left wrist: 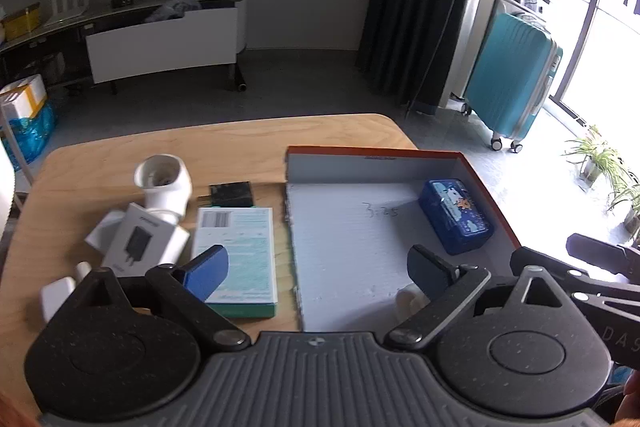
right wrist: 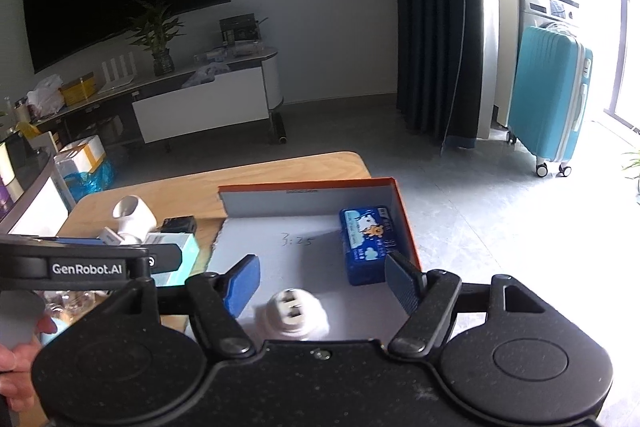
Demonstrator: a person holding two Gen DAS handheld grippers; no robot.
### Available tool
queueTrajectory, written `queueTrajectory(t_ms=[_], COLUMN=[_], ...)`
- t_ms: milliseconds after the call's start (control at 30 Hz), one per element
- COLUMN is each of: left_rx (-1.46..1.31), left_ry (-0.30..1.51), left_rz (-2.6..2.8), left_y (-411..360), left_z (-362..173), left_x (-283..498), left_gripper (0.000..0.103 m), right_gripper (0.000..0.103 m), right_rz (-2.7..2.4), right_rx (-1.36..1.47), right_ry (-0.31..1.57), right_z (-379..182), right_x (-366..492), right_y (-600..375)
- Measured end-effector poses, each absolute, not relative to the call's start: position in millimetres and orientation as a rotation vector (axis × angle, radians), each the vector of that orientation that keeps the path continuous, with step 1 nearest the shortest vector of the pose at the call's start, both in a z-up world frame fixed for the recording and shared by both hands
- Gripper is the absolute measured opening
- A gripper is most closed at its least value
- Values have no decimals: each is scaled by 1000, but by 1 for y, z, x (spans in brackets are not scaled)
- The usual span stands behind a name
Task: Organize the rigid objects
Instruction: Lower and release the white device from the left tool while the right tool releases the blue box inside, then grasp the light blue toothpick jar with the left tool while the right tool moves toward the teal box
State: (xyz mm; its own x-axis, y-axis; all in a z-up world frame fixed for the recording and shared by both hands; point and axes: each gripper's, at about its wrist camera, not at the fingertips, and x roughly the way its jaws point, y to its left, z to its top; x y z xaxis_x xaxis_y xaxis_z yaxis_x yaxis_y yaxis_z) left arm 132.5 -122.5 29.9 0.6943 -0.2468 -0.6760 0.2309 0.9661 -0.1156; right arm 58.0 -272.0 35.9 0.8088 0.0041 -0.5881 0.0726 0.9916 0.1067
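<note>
Wide-spread, my left gripper (left wrist: 318,273) holds nothing; its left finger overlaps the teal box (left wrist: 236,259), blue tin (left wrist: 456,221) ahead of the right. Right view: the right gripper (right wrist: 322,281) gapes over a white plug (right wrist: 294,313), tin beside its right finger, inside the orange tray (right wrist: 404,215).

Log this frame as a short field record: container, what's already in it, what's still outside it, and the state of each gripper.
container: orange-edged box, open, on the wooden table
in box: blue tin at the far right wall; white plug adapter near the front edge, prongs showing
outside box, to its left: teal-edged box, white charger box, white cup-shaped object, small black item
left gripper: open, holds nothing
right gripper: open, above the plug adapter
</note>
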Motion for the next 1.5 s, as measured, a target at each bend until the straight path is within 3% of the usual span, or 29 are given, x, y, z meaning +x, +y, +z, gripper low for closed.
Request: queueTrajectory(t_ms=[1500], left_rx=[-116], left_ry=[760], left_rz=[-113], left_y=[-24], left_z=[18], left_x=[86], left_gripper=[101], right_gripper=[87], right_rz=[172], right_rx=[25], right_ry=[694], right_z=[28], right_x=[56], right_y=[-171])
